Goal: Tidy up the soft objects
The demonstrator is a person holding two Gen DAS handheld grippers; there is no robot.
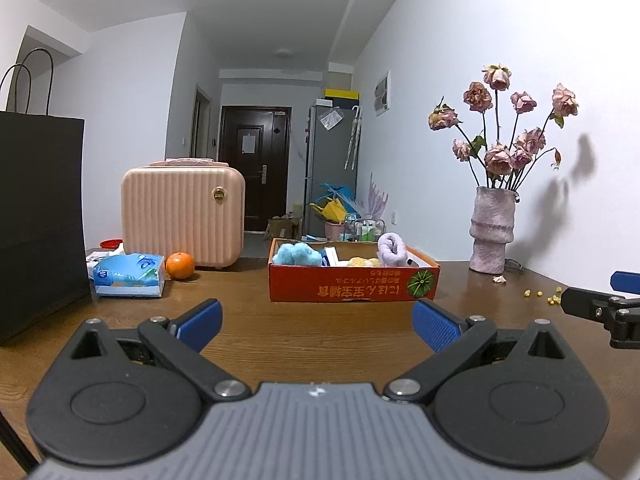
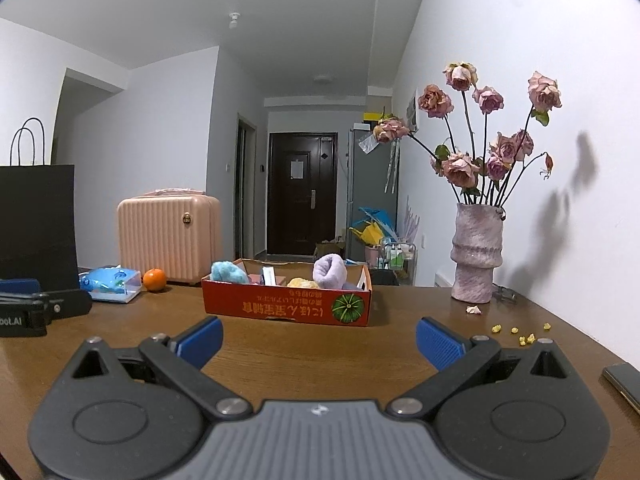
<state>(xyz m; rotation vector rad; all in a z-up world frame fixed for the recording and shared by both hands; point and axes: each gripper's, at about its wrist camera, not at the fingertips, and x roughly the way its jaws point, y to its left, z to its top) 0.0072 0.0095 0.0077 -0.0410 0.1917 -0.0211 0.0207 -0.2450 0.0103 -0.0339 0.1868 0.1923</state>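
A red cardboard box [image 1: 352, 284] [image 2: 286, 306] stands on the brown table ahead of both grippers. Inside it lie a fluffy blue soft piece [image 1: 298, 255] [image 2: 228, 272], a yellow soft piece [image 1: 362, 262] [image 2: 302, 282] and a rolled lilac cloth [image 1: 392, 248] [image 2: 330, 272]. My left gripper [image 1: 318, 326] is open and empty, low over the table short of the box. My right gripper [image 2: 320, 342] is open and empty, also short of the box. The right gripper shows at the right edge of the left wrist view [image 1: 600, 306]; the left gripper shows at the left edge of the right wrist view [image 2: 36, 304].
A black paper bag [image 1: 40, 220] [image 2: 38, 220], a blue tissue pack [image 1: 130, 276] [image 2: 112, 280], an orange [image 1: 180, 266] [image 2: 154, 280] and a pink case [image 1: 184, 216] [image 2: 168, 236] stand left. A vase of dried roses [image 1: 492, 232] [image 2: 476, 256] stands right, with yellow crumbs [image 2: 520, 334] and a phone [image 2: 624, 382].
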